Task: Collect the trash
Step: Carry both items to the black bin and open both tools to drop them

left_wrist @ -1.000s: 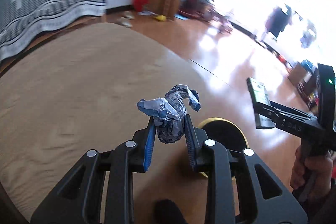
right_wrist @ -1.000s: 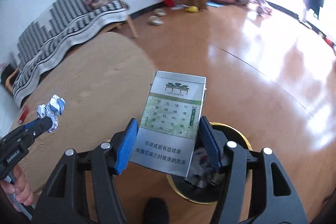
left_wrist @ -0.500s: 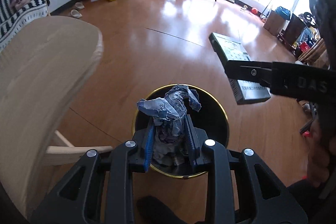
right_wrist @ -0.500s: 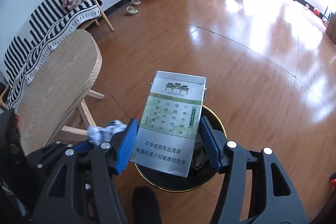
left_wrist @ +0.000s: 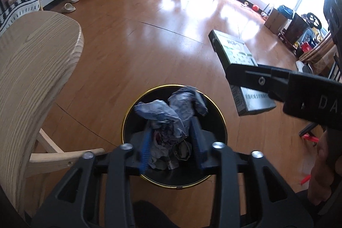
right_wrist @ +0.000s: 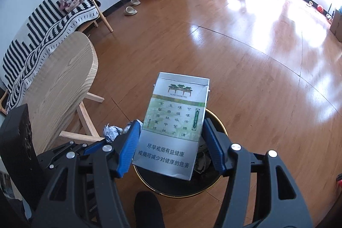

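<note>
A black trash bin with a gold rim (left_wrist: 175, 85) (right_wrist: 220, 124) stands on the wood floor, with crumpled trash inside. My left gripper (left_wrist: 171, 142) (right_wrist: 96, 145) hangs over its mouth. Its jaws are opening, and a crumpled blue-grey paper wad (left_wrist: 171, 112) (right_wrist: 111, 131) sits loose between the pads. My right gripper (right_wrist: 171, 142) (left_wrist: 239, 74) is shut on a silver-green cigarette pack (right_wrist: 177, 121) (left_wrist: 235, 52), held upright above the bin's right side.
A round light-wood table (left_wrist: 32, 69) (right_wrist: 64, 82) stands just left of the bin, its legs close to the rim. A bench with a striped blanket (right_wrist: 42, 31) lines the wall, slippers (right_wrist: 130, 11) near it. Boxes and toys (left_wrist: 295, 22) sit far right.
Both grippers came off the table top and sank over the bin. The left jaws, shut on the wad before, have spread apart around it. The right grip on the pack is unchanged.
</note>
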